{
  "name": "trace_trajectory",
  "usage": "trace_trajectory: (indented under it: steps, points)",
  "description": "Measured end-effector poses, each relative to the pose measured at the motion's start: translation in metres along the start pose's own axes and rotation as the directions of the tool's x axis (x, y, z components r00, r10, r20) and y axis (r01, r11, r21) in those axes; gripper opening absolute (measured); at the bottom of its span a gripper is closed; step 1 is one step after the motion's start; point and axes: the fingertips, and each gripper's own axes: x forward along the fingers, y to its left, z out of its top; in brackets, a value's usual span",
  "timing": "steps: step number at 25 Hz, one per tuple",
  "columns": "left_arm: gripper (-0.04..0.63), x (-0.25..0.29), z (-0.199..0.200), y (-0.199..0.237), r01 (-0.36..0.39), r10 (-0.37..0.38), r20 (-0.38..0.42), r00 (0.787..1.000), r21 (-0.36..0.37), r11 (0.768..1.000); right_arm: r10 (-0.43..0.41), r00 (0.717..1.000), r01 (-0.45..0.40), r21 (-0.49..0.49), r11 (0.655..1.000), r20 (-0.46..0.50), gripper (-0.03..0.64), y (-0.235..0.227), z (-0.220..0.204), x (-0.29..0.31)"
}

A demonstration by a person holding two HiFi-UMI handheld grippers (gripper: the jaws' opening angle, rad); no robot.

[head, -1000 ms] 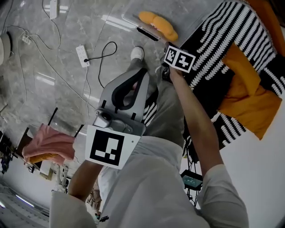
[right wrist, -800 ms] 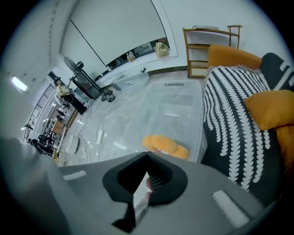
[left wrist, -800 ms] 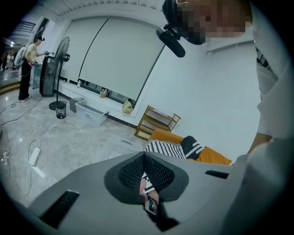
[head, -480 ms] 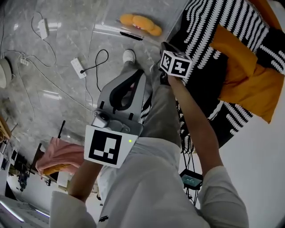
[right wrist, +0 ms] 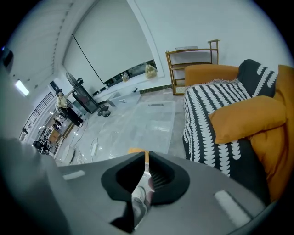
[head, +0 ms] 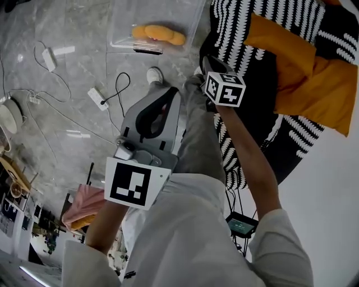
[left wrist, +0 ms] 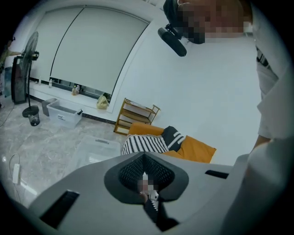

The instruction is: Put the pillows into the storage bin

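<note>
Lying in clear storage bin [head: 185,22] on floor [head: 67,84]: one orange pillow [head: 157,33]. Left gripper [head: 167,92] held idle, jaws together, nothing clamped. Right gripper [head: 212,60] raised beside striped throw [head: 247,33], jaws opening, nothing seen between. More orange pillows [head: 320,95] seen on throw, right. Risk judged: throw fabric pinched instead of pillow; soft pillow slipped from narrow bite mid-carry.

Shiny smooth grey stone floor [head: 67,84], see-through hard plastic storage bin [head: 188,14], soft orange cloth pillow [head: 314,87], black and white woven throw [head: 241,28] (a bit bumpy), light wooden shelf [right wrist: 193,51], dull grey plastic left gripper [head: 167,96].
</note>
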Motion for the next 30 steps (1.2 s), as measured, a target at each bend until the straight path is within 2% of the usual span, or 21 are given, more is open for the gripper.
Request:
trace_trajectory:
  steps: [8, 14, 19, 24, 30]
  points:
    - [0.002, 0.038, 0.009, -0.051, 0.050, -0.049, -0.024, 0.999, 0.050, 0.997, 0.001, 0.998, 0.003, -0.064, 0.998, 0.062, 0.061, -0.049, 0.019, -0.044]
    - [0.002, 0.077, 0.017, -0.088, 0.077, -0.074, -0.047, 0.996, 0.072, 0.994, -0.023, 0.995, 0.029, -0.060, 0.998, 0.096, 0.077, -0.103, 0.042, -0.067]
    - [0.002, 0.099, 0.012, -0.113, 0.086, -0.082, -0.053, 0.995, 0.089, 0.992, -0.044, 0.992, 0.053, -0.072, 0.996, 0.121, 0.095, -0.144, 0.042, -0.081]
    - [0.002, 0.128, 0.028, -0.141, 0.089, -0.083, -0.064, 0.994, 0.105, 0.990, -0.065, 0.989, 0.087, -0.169, 0.982, 0.131, 0.127, -0.188, 0.069, -0.102]
    - [0.002, 0.135, 0.003, -0.142, 0.081, -0.074, -0.074, 0.995, 0.106, 0.991, -0.081, 0.989, 0.114, -0.281, 0.953, 0.127, 0.158, -0.212, 0.053, -0.094]
